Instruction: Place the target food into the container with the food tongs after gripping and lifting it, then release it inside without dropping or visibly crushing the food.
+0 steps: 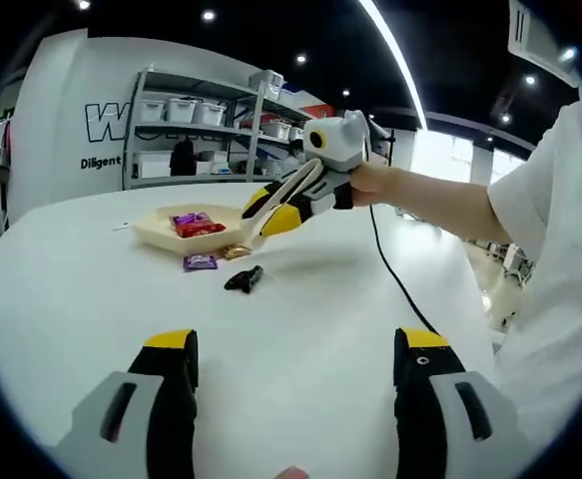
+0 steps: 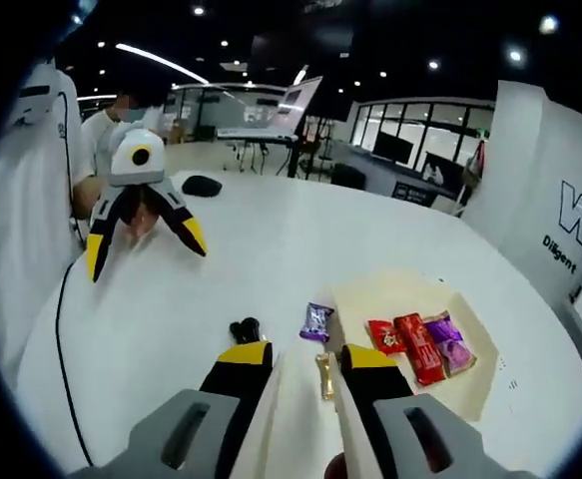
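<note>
While we hold the right gripper [image 2: 305,384] low over the white table [image 2: 221,259], its jaws stand narrowly apart around a pair of pale food tongs [image 2: 305,409], whose arms run forward to a small gold-wrapped candy [image 2: 324,375]. The candy lies straight ahead between the tong tips, its long axis along our line of reach; we cannot tell whether the tips already pinch it. The cream tray [image 2: 410,299], holding red and purple packets [image 2: 420,347], sits just beside it to the right, so we judge the carry is short. A purple candy [image 2: 316,320] and a dark one [image 2: 245,330] lie nearby. Our left gripper [image 1: 295,389] hovers well apart, jaws wide and empty.
</note>
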A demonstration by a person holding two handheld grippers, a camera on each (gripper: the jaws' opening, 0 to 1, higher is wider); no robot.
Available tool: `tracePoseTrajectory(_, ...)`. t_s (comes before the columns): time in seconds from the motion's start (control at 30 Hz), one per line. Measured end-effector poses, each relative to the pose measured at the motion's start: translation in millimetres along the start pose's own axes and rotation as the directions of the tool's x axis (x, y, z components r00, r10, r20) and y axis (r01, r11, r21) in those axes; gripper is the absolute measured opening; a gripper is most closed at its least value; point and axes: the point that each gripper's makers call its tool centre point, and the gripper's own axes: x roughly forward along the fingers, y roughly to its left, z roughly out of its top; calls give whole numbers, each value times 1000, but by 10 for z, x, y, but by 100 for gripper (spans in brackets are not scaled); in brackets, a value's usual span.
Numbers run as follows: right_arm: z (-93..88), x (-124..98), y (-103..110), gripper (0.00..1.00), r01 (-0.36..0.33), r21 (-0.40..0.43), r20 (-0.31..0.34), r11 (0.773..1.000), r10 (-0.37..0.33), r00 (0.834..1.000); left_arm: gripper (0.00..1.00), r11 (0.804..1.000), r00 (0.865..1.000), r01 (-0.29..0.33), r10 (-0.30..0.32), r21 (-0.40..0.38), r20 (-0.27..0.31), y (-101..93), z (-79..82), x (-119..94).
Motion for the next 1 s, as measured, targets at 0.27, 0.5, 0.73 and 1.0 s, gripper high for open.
tracePoseTrajectory(0.27, -107, 25, -24, 21, 45, 54, -10, 998, -45, 999, 79, 1000, 1000, 2, -2, 1, -4, -12, -13, -1)
tracePoseTrajectory(0.5, -159, 51, -63, 21, 93, 142, -19, 985, -92, 996, 79, 1000, 1000, 5, -5, 1, -5, -19, -16, 6)
tracePoseTrajectory(0.73, -172, 52, -74, 21, 122, 196, -22, 973, -120, 992, 79, 1000, 1000, 6, -6, -1, -6, -18, -27, 5)
tracePoseTrajectory(1.0, -212, 80, -60, 21, 158, 224, -53, 962, -150, 987, 79, 1000, 1000, 10, -10, -4, -6, -23, -36, 10)
